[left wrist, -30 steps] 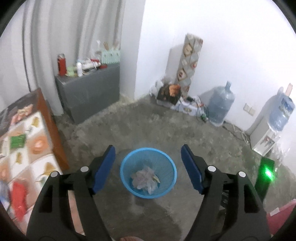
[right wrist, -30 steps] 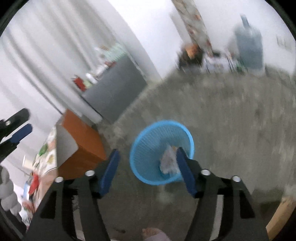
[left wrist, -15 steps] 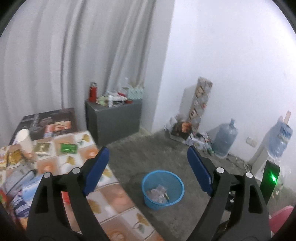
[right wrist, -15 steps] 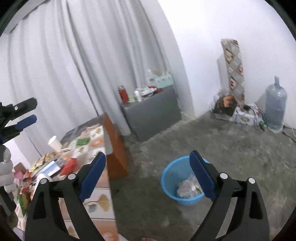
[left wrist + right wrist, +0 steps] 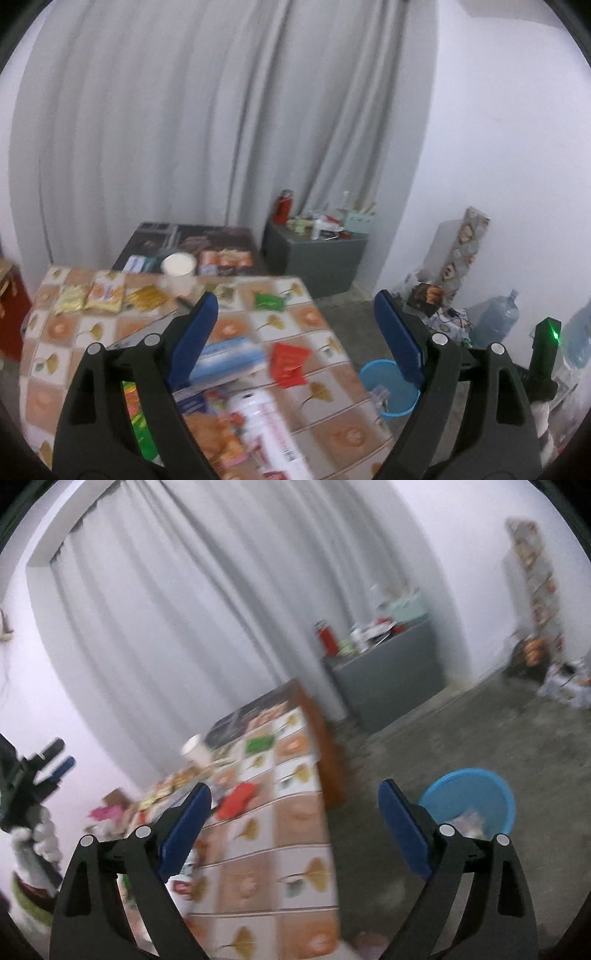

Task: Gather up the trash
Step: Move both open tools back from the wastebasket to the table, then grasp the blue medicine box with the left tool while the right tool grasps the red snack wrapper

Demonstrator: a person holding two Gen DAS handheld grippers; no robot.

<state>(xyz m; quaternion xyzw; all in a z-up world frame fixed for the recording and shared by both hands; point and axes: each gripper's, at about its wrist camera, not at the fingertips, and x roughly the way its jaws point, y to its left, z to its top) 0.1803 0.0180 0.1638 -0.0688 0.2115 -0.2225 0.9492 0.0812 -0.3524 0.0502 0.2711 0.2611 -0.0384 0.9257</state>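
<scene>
Both cameras swung up off the blue bin [image 5: 391, 387] since a second ago, and now the table [image 5: 314, 317] full of wrappers fills the left view. Left gripper [image 5: 295, 325] is spread wide with nothing in it; same for the right gripper [image 5: 293, 814].

Next grab looks like the red wrapper [image 5: 289, 362]: it lies just ahead of the left gripper, between its fingers and a bit near, long axis running roughly near-to-far. Left arm is clearly closer. In the right view it sits [image 5: 236, 800] left of centre, farther off. Bin is on the floor, right of the table.
</scene>
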